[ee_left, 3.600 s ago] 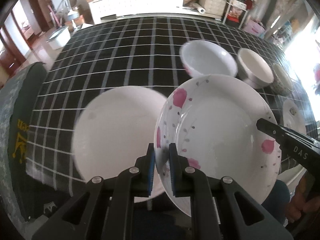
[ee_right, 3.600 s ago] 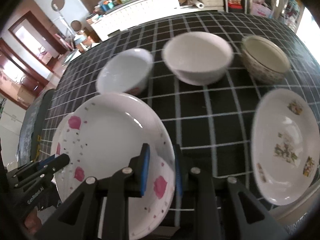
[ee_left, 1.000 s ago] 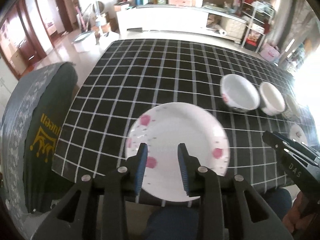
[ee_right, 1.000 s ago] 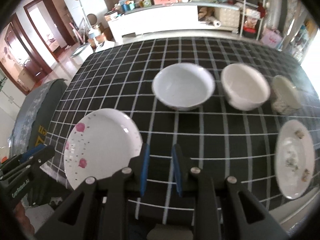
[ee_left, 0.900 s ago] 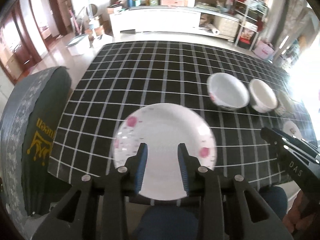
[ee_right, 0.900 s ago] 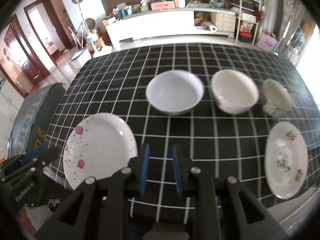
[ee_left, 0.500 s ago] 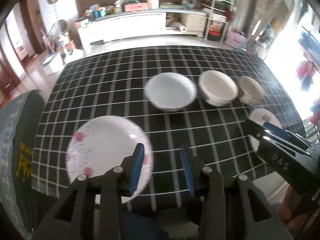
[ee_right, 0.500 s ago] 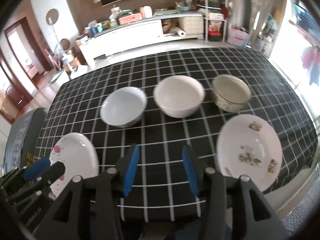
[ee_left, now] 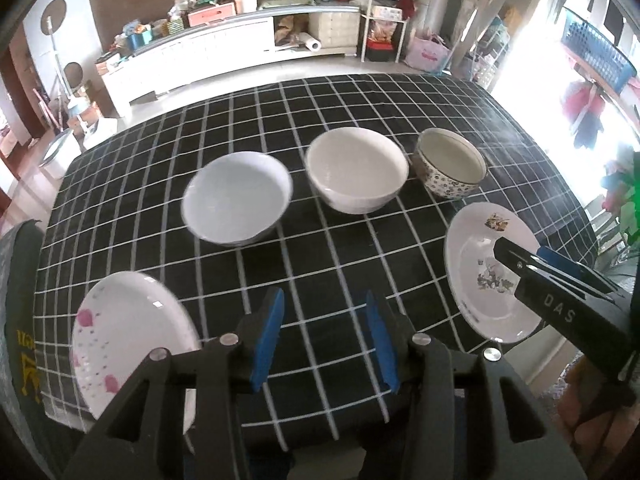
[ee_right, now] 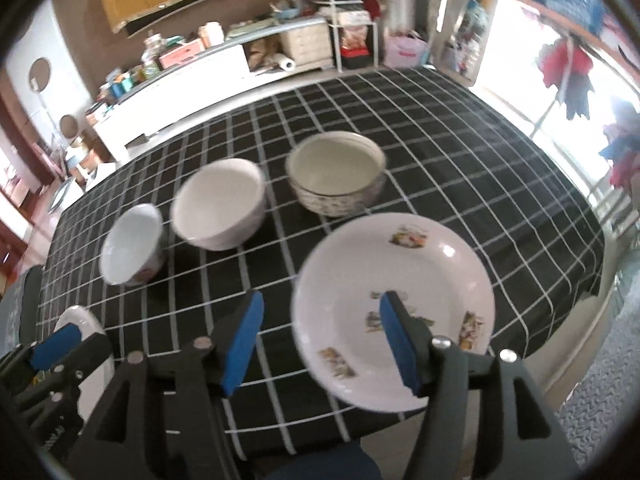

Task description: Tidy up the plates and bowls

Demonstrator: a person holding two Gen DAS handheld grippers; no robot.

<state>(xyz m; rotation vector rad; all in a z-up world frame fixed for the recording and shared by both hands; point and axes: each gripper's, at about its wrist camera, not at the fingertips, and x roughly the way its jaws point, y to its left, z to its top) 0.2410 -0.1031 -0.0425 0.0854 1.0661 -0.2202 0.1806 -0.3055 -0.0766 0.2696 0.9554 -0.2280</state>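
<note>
The decorated plate (ee_right: 394, 308) with small printed motifs lies flat near the front right edge of the table (ee_right: 460, 152), which is covered in a black cloth with a white grid. The right tool (ee_right: 320, 332) hovers above this plate with its blue-padded jaws spread wide, one pad over the cloth to the plate's left and the other over the plate's centre; it grips nothing. In the left wrist view the same plate (ee_left: 476, 268) shows at the right, partly covered by the right tool's dark body.

Behind the plate stands a patterned bowl (ee_right: 336, 172) with a speckled outer wall. To its left sits a plain white bowl (ee_right: 218, 204), close beside it, and further left a white bowl with pink marks (ee_right: 132, 246) low on its side. The three bowls form a row across the middle of the table, each upright and apart from the next.

At the front left corner lies the pink-flowered plate (ee_left: 128, 340), flat on the cloth; whether another plate lies under it cannot be told. The left tool (ee_left: 322, 334) hangs over the bare cloth between the two plates, its jaws wide apart and empty.

Beyond the table a long white cabinet (ee_left: 224, 48) carries assorted boxes and jars, and a wire shelf rack (ee_left: 384, 12) stands to its right.
</note>
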